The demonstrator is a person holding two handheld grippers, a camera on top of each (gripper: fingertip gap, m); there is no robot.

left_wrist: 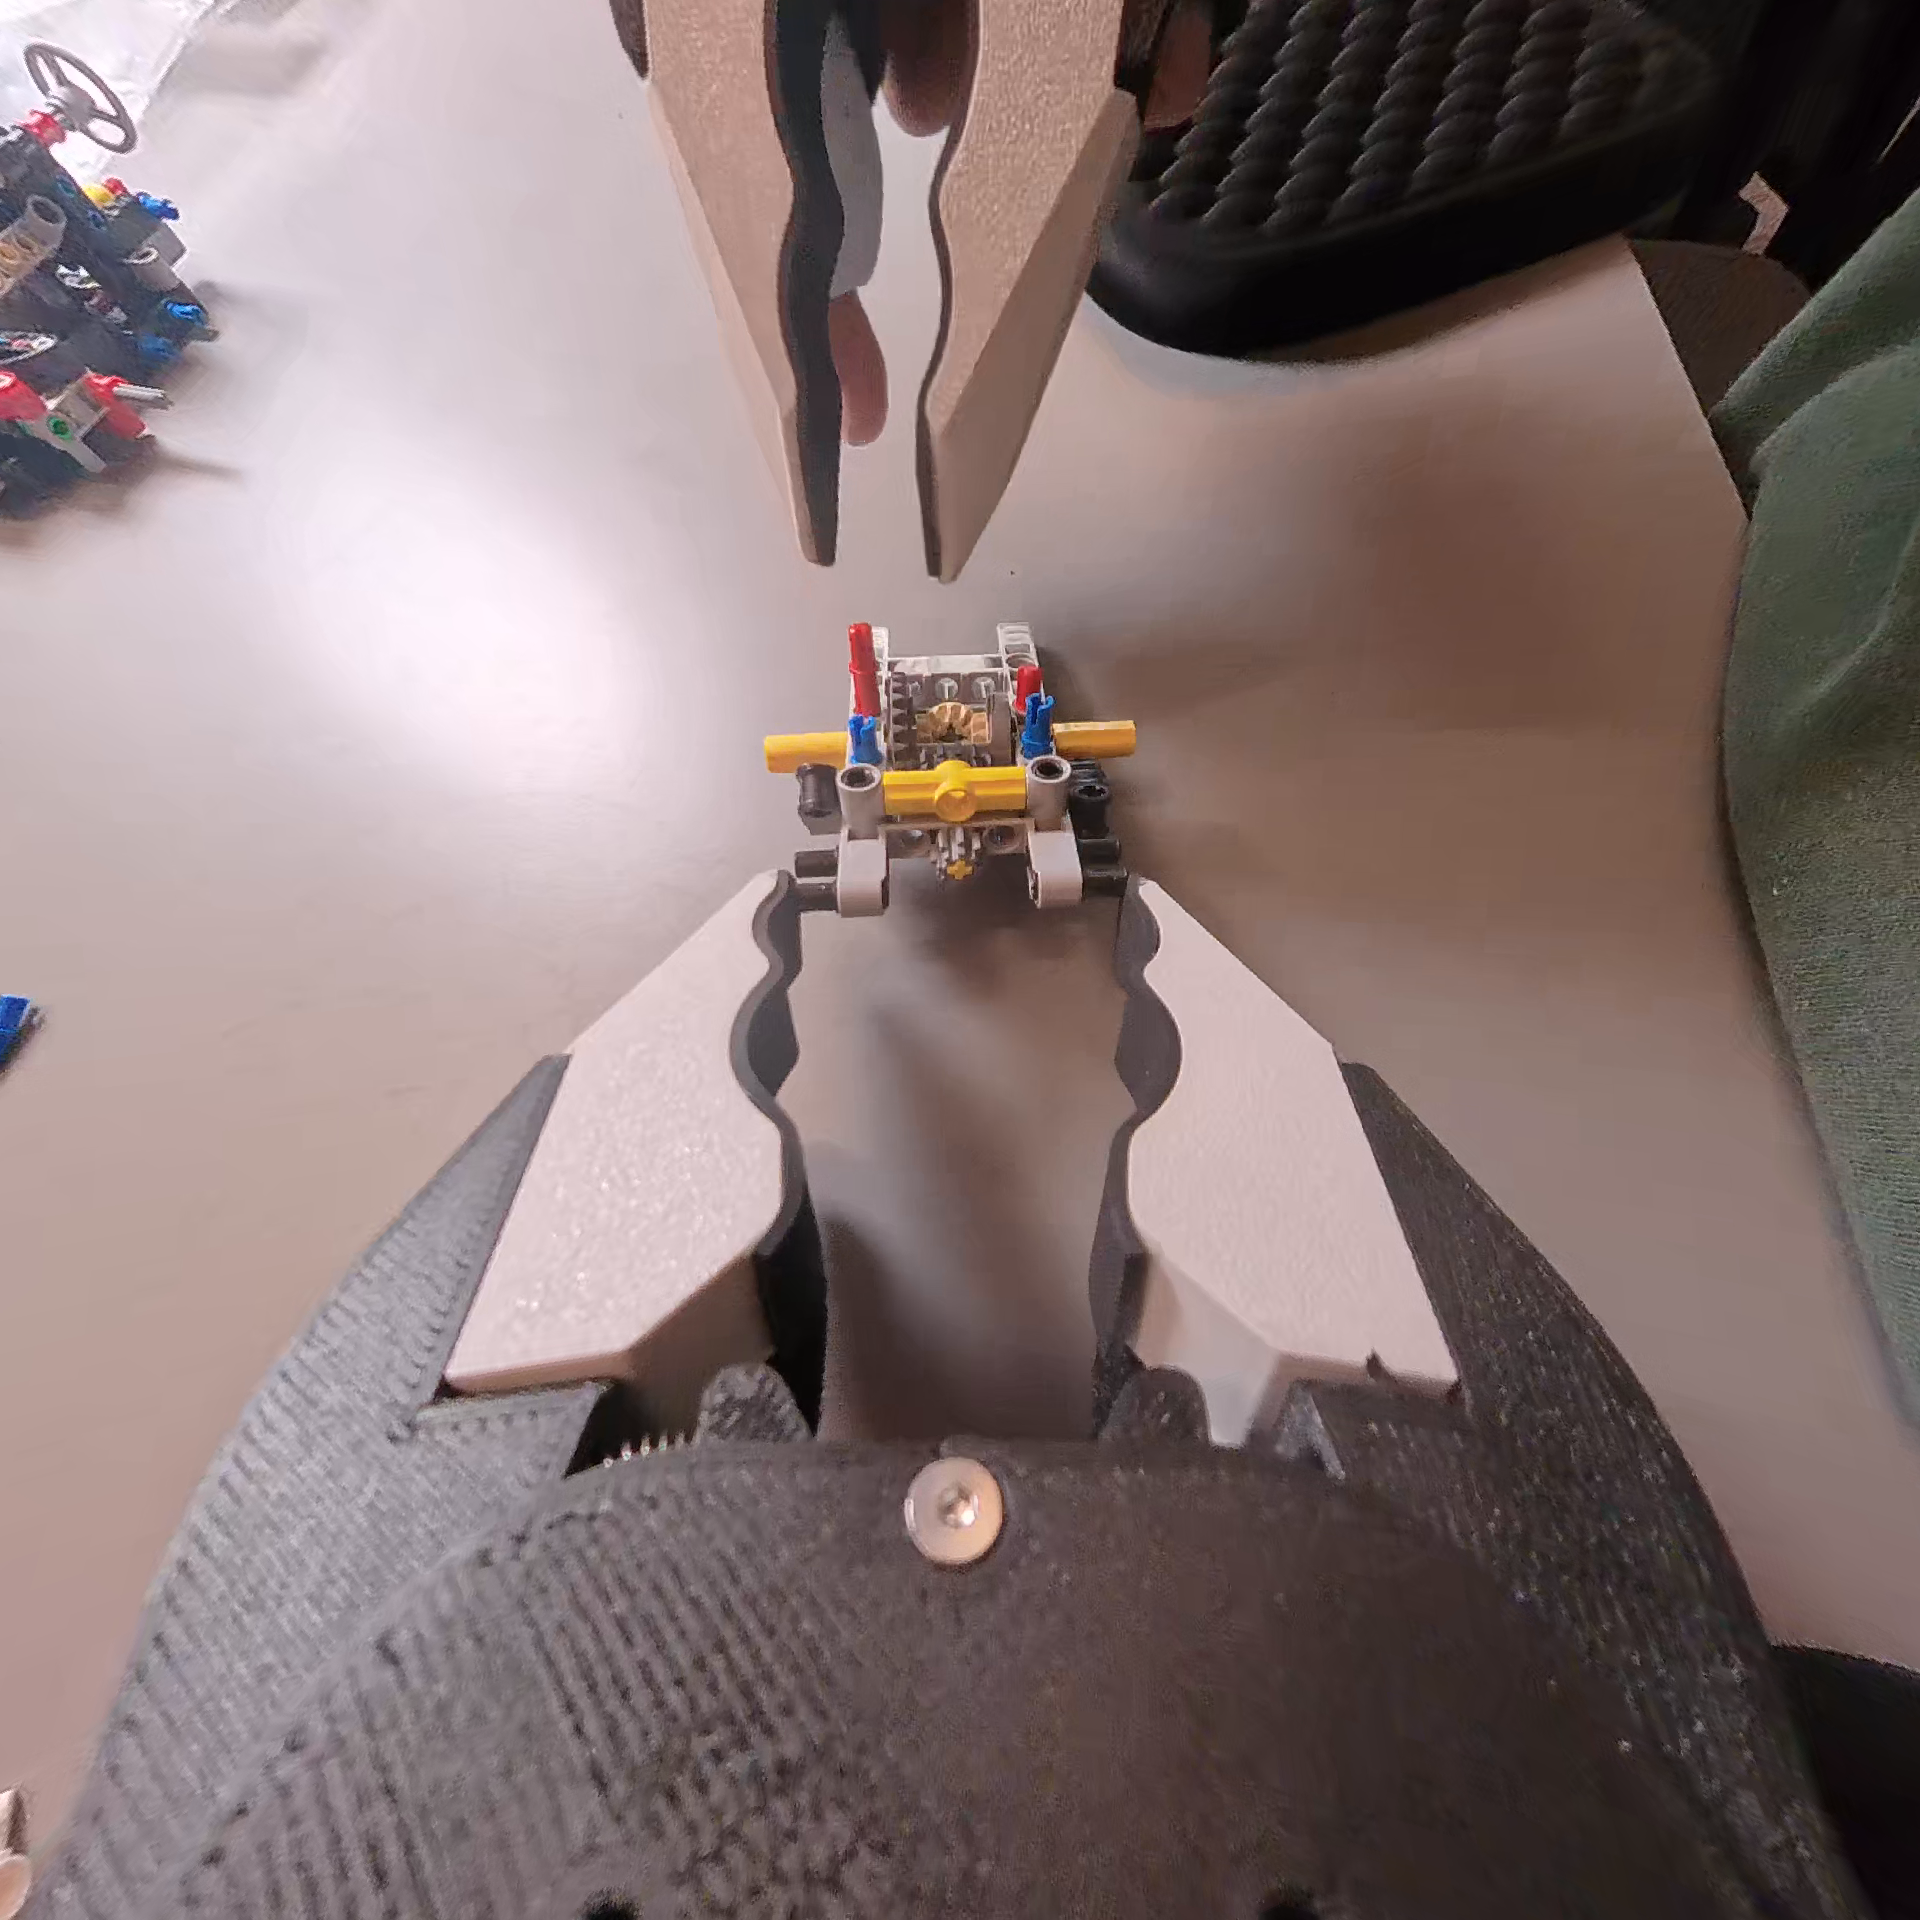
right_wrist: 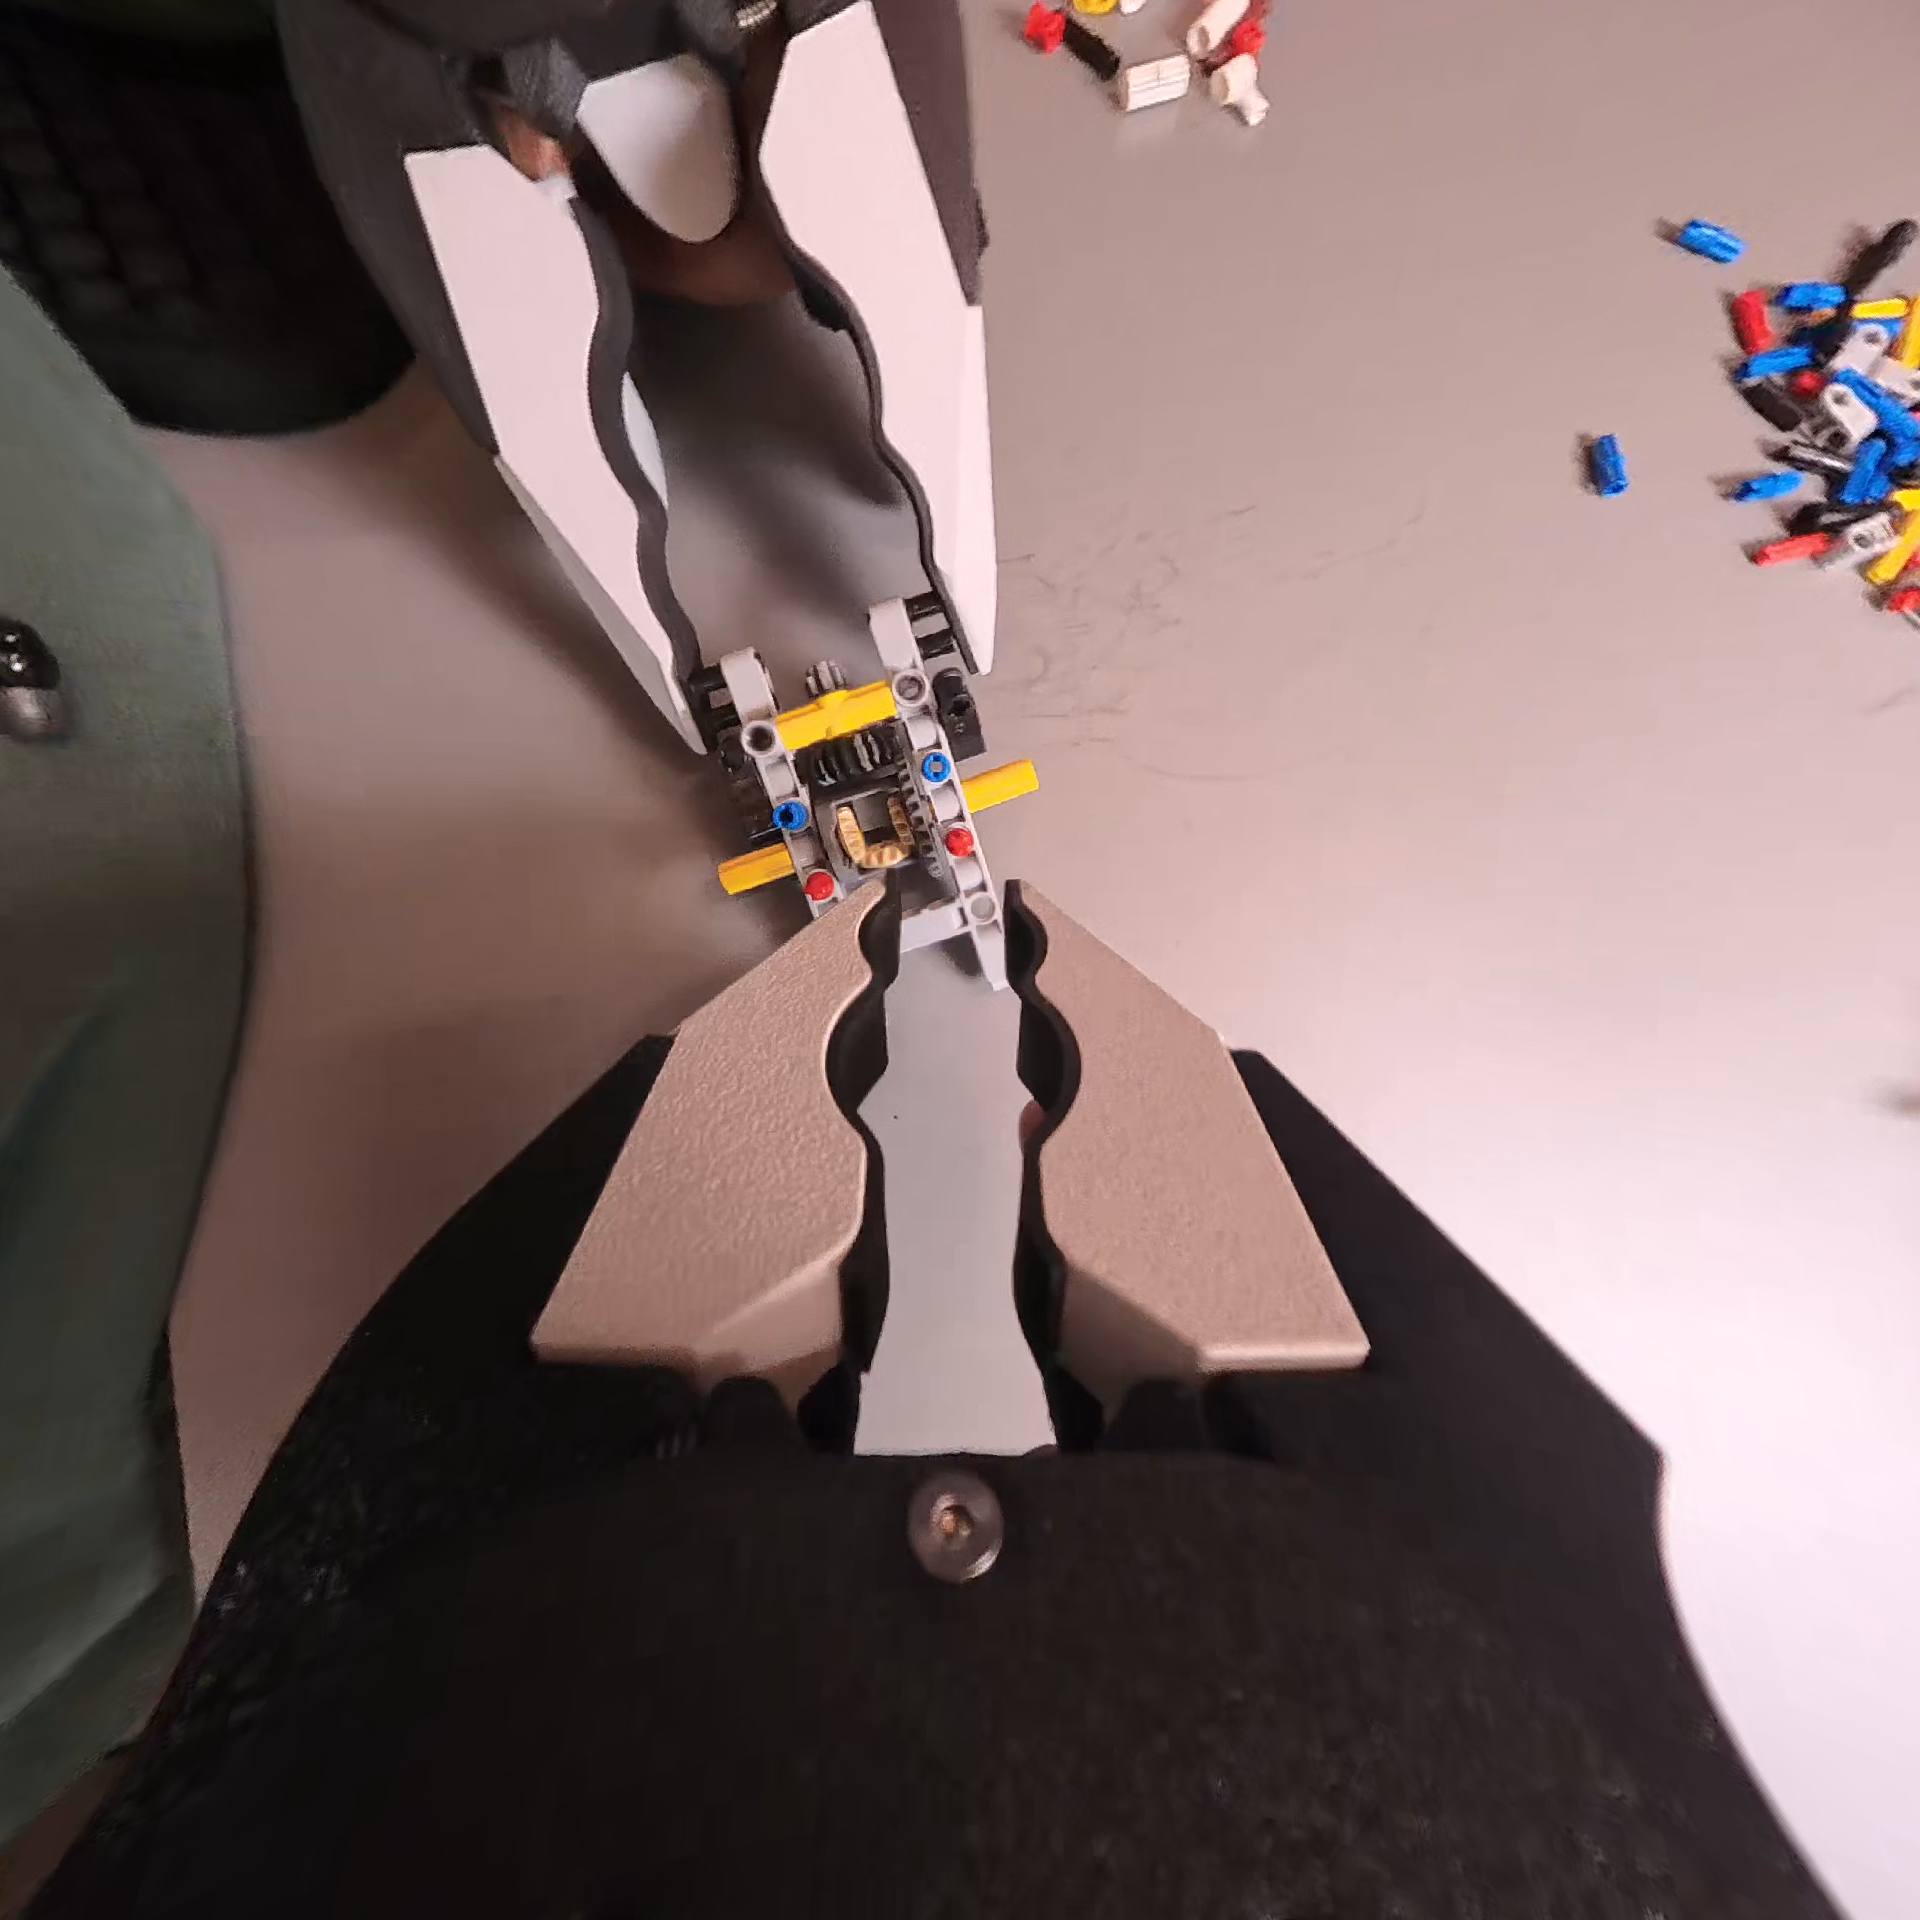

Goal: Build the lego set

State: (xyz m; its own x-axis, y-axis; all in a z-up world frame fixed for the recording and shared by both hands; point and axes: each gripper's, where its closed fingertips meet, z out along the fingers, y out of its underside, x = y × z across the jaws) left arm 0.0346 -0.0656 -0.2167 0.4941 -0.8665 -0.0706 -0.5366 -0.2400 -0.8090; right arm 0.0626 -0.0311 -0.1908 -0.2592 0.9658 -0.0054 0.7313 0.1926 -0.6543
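A small lego assembly (left_wrist: pixel 951 774) of grey beams, yellow axles, red and blue pins and a tan gear sits on the grey table (left_wrist: pixel 416 727). My left gripper (left_wrist: pixel 961 894) has its fingertips against the black pins on both sides of the assembly's near end, closed on it. In the right wrist view the left gripper (right_wrist: pixel 831 681) flanks the far end of the assembly (right_wrist: pixel 868 800). My right gripper (right_wrist: pixel 948 899) is open by a narrow gap and empty, hovering over the assembly's other end. It also shows in the left wrist view (left_wrist: pixel 881 566), just beyond the assembly.
A larger black partly built model (left_wrist: pixel 83 291) with a steering wheel stands at the far left. A pile of loose pieces (right_wrist: pixel 1839 416) lies to the right, with a few more (right_wrist: pixel 1153 62) at the top. A black mesh chair (left_wrist: pixel 1403 156) and green cloth (left_wrist: pixel 1829 727) border the table edge. My hands' fingertips stand some 6 centimetres from each other.
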